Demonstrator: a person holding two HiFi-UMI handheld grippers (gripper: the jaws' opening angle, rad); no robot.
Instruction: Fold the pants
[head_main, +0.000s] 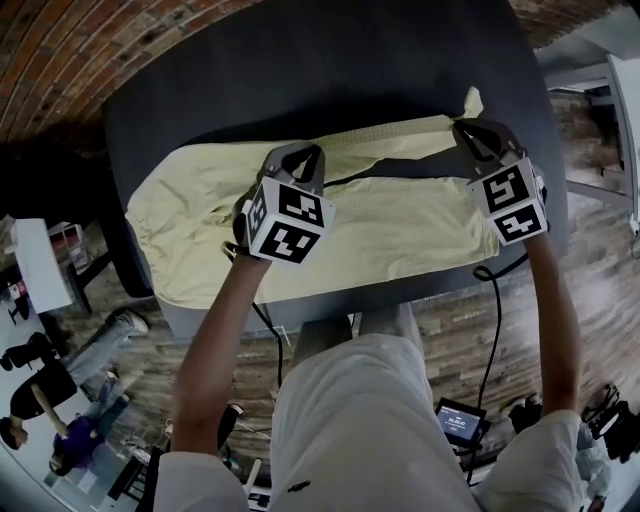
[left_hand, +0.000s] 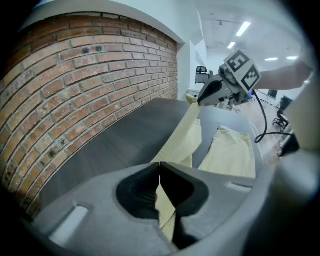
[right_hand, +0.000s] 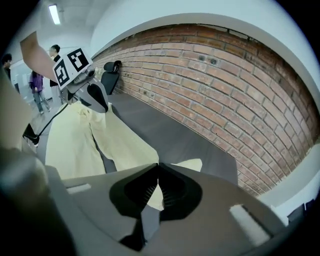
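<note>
Pale yellow pants lie lengthwise on the dark grey table, waist at the left. My left gripper is shut on the far leg's edge near its middle. My right gripper is shut on that leg's hem, which pokes up past the jaws. The far leg hangs raised and stretched between them; the near leg lies flat. In the left gripper view the cloth runs from the shut left gripper up to the right gripper. In the right gripper view the right gripper pinches cloth leading to the left gripper.
A brick wall runs along the table's far side. An office chair stands at the table's left end, with people beyond it. A cable hangs off the near edge, and a small screen sits on the wooden floor.
</note>
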